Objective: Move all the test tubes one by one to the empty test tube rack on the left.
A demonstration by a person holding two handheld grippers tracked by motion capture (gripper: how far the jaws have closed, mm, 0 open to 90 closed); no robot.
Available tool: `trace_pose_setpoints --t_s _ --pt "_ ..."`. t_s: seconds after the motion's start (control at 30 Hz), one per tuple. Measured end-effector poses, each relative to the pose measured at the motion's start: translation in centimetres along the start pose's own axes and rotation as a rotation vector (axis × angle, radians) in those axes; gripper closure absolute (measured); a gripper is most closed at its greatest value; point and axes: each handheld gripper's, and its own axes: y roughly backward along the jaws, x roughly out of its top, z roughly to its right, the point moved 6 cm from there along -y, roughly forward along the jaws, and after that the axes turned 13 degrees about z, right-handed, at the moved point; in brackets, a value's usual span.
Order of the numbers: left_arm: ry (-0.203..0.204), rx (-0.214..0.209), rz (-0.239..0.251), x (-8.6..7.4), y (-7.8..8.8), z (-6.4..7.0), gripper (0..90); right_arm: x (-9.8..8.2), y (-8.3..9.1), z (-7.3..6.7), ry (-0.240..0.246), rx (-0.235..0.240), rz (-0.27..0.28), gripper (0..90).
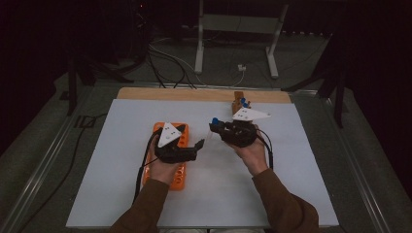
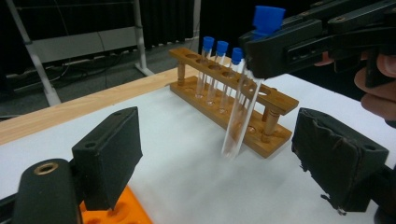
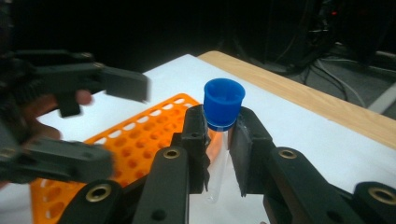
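Note:
My right gripper [image 1: 214, 126] [image 3: 219, 140] is shut on a clear test tube with a blue cap [image 1: 214, 121] [image 3: 224, 105], gripped just below the cap and hanging above the white mat. In the left gripper view that tube [image 2: 240, 107] hangs tilted from the right gripper [image 2: 289, 42], in front of a wooden rack [image 1: 239, 103] [image 2: 280, 100] holding three blue-capped tubes. My left gripper [image 1: 199, 144] [image 2: 224, 163] stands open with nothing between its pads, facing the tube from the left. An orange rack [image 1: 179, 179] [image 2: 121, 210] [image 3: 140, 135] lies beneath the left hand.
A white mat [image 1: 126, 160] covers the table, with a bare wooden strip [image 1: 194, 94] along the far edge. Behind the table stand a white metal frame [image 1: 233, 24] and loose cables on the floor. Cables trail from both grippers toward the person.

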Motion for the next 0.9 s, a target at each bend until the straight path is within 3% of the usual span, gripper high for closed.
trace_pose_setpoints --t_s 0.27,0.37,0.63,0.77,0.87,0.9 --pt "-0.033 -0.023 -0.018 0.1 -1.1 0.8 43.9 -0.1 -0.7 -1.3 -0.037 0.065 -0.006 76.6" --pt "-0.033 -0.044 -0.028 0.0 -1.3 1.0 55.8 -0.1 -0.8 -1.5 -0.037 0.072 -0.005 76.6" --pt "-0.042 -0.085 -0.049 -0.5 -1.7 1.3 76.0 -0.2 -1.0 -1.8 -0.039 0.088 -0.013 76.7" --pt "-0.044 -0.093 -0.052 -0.6 -1.6 1.3 78.0 -0.2 -1.0 -1.8 -0.028 0.097 -0.016 75.2" --pt "-0.034 -0.088 -0.054 -0.6 -1.5 1.0 78.1 -0.1 -0.8 -1.6 -0.026 0.090 -0.005 60.8" --pt "-0.034 -0.088 -0.054 -0.6 -1.5 1.0 78.2 -0.1 -0.8 -1.6 -0.026 0.090 -0.005 60.8"
